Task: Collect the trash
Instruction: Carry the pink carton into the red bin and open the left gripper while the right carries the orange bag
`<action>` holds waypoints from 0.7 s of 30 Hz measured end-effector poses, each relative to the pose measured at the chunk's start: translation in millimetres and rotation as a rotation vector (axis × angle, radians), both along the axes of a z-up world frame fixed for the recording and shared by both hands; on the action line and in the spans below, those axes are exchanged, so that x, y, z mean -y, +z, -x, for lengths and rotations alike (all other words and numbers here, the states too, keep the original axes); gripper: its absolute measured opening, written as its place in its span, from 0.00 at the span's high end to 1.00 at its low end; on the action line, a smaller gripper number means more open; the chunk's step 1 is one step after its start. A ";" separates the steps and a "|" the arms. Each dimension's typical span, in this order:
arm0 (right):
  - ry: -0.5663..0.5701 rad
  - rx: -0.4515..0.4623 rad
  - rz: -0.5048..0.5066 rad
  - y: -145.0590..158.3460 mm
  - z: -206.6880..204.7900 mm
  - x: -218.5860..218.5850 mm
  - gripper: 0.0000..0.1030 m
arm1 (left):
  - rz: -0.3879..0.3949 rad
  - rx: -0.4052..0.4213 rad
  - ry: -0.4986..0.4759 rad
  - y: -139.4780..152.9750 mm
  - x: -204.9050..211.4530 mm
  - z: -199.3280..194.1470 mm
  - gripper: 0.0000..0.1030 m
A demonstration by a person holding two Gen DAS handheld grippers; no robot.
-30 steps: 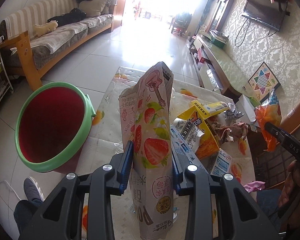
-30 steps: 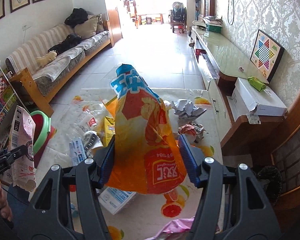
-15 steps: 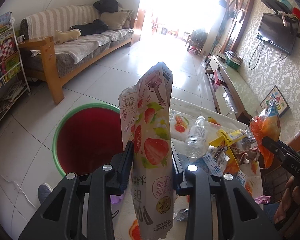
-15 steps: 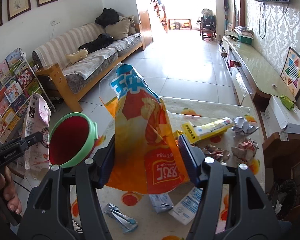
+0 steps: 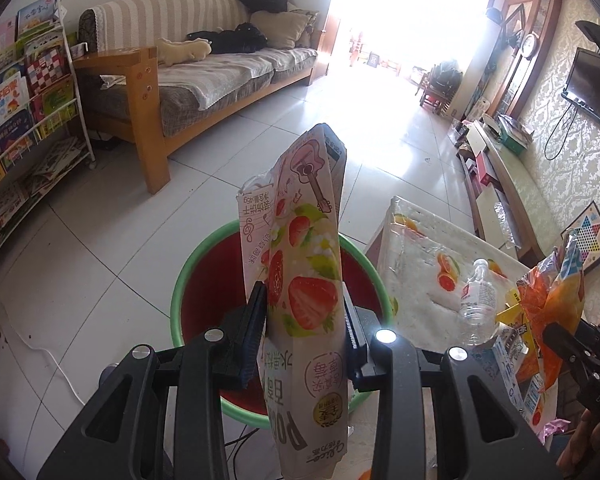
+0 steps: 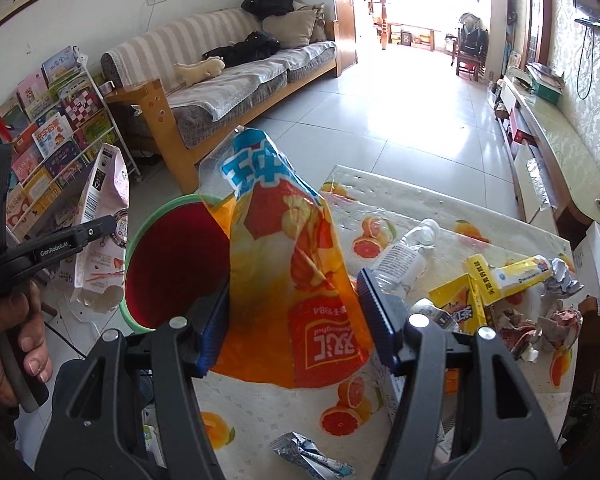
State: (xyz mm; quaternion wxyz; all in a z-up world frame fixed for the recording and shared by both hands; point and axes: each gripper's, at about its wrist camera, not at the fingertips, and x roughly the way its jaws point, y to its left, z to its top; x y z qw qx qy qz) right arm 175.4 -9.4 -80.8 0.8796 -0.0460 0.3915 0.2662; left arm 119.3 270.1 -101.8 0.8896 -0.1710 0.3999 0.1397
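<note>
My left gripper [image 5: 306, 332] is shut on a pink strawberry snack bag [image 5: 304, 280] and holds it upright over the red bin with a green rim [image 5: 204, 292]. The bag also shows in the right wrist view [image 6: 104, 216]. My right gripper [image 6: 294, 320] is shut on an orange snack bag [image 6: 296, 280], held above the table's left edge beside the bin [image 6: 172, 264]. The orange bag shows at the right of the left wrist view [image 5: 552, 304].
The fruit-print table [image 6: 440, 216] holds a clear bottle [image 6: 404, 256], yellow cartons [image 6: 500, 280], crumpled foil [image 6: 560, 280] and small wrappers [image 6: 312, 456]. A sofa [image 5: 204, 76] and a book rack [image 5: 24, 120] stand beyond the bin. A TV cabinet [image 5: 512, 184] lines the right wall.
Both grippers swung left with their bags. The strawberry bag now sits over the bin's opening, and the orange bag has come closer to the bin.
</note>
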 end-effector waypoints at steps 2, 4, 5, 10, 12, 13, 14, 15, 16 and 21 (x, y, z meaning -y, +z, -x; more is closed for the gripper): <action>0.005 0.002 0.009 -0.8 -0.5 -4.3 0.43 | 0.011 -0.016 0.005 -8.2 -5.5 -3.1 0.68; 0.007 0.005 0.019 -1.1 -1.8 -5.3 0.43 | 0.021 -0.025 0.009 -14.2 -8.9 -5.8 0.66; 0.008 0.008 0.023 -0.9 -2.4 -5.7 0.43 | 0.027 -0.028 0.008 -17.1 -9.2 -7.2 0.66; 0.011 0.032 0.044 3.3 -8.4 -7.1 0.43 | 0.010 -0.011 0.024 -15.1 -6.4 -3.3 0.27; 0.023 0.045 0.045 6.3 -10.2 -9.5 0.43 | -0.004 -0.005 0.020 -11.0 -2.5 -0.9 0.23; 0.029 0.051 0.044 7.7 -11.0 -10.8 0.43 | -0.009 -0.001 0.020 -9.0 -1.4 1.4 0.22; 0.036 0.058 0.044 8.9 -12.3 -12.2 0.43 | -0.009 0.002 0.019 -7.0 -1.0 3.8 0.22; 0.043 0.066 0.049 10.1 -13.3 -14.7 0.43 | -0.008 0.005 0.018 -5.0 -0.5 6.2 0.22; 0.052 0.077 0.055 12.1 -14.1 -17.2 0.43 | -0.008 0.009 0.017 -3.1 0.3 9.7 0.22; 0.082 0.088 0.042 18.5 -19.4 -26.0 0.44 | -0.005 0.025 0.009 2.5 8.7 27.8 0.21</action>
